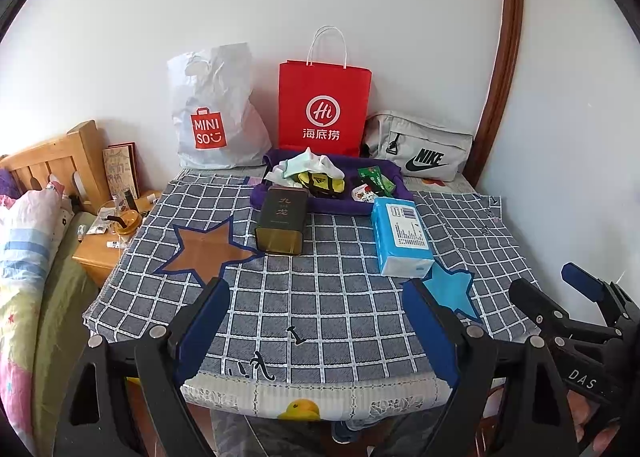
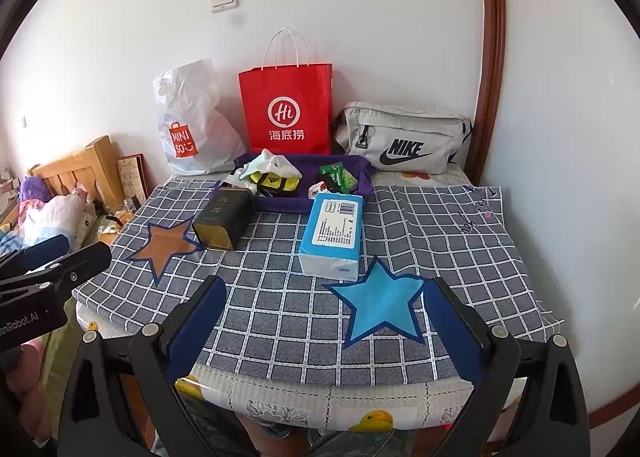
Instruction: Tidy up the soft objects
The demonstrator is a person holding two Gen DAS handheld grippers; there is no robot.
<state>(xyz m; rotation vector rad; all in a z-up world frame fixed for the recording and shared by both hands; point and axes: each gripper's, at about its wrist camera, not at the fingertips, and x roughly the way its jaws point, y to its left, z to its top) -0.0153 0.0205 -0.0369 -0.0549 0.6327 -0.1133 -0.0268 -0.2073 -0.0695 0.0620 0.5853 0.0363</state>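
Ahead and well apart from both grippers: blue tissue pack (image 1: 401,236) lying flat on the checked cloth (image 1: 320,317), just in front of the purple tray (image 1: 332,205), long axis running away toward the wall, near end almost touching the blue star patch (image 1: 452,289). Right gripper (image 2: 324,331) probably the nearer one, pack sitting almost dead centre beyond its fingers; left gripper (image 1: 316,337) lined up more toward the dark tea tin (image 1: 281,225) lying on its side by the brown star (image 1: 204,249). Both sets of jaws spread wide, empty, nothing between the blue pads, hovering over the table's near edge. Pack wrapped in glossy film, squashy, likely to dent under a pinch across its short width; tin hard and boxy. Inside the tray: crumpled pale socks (image 1: 308,167), a yellow-and-black fabric piece (image 1: 320,181), green sachets (image 1: 374,179). Behind, against the wall: crinkled white plastic bag (image 1: 216,113), stiff red paper bag (image 1: 324,105), grey waist pouch (image 1: 420,147).
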